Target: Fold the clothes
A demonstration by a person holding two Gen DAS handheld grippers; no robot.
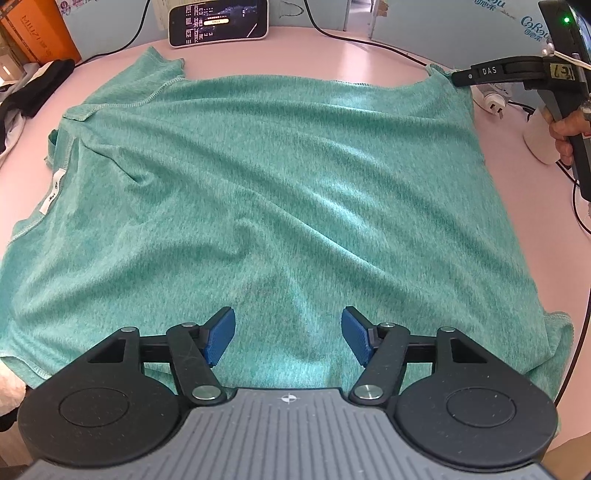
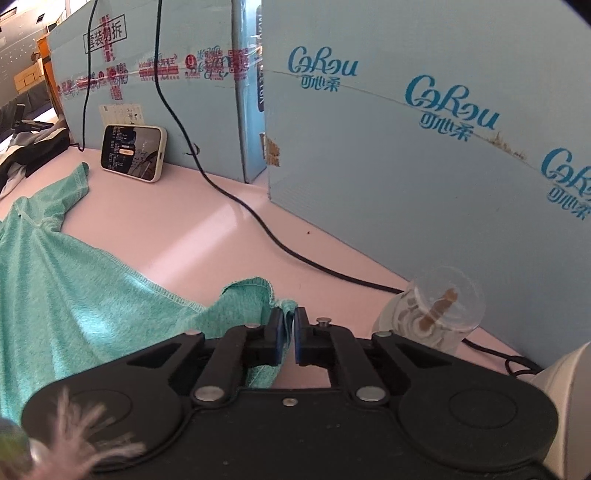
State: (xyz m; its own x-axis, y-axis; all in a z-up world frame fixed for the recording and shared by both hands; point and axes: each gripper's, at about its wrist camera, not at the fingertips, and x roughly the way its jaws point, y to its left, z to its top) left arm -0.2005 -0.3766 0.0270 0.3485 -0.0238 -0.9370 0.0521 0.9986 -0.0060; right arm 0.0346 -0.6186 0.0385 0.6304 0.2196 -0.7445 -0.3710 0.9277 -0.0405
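Note:
A teal T-shirt lies spread flat on the pink table, with its white neck label at the left. My left gripper hovers over the shirt's near edge, its blue pads well apart and nothing pinched between them. In the left wrist view my right gripper sits at the shirt's far right corner, held by a hand. The right wrist view shows that gripper shut on the shirt, with a bunched fold of its corner pinched between the pads.
A phone leans against light blue cardboard boxes at the back. Black cables cross the table. A clear cup and a white plug sit near the right gripper. Dark clothing lies at the left.

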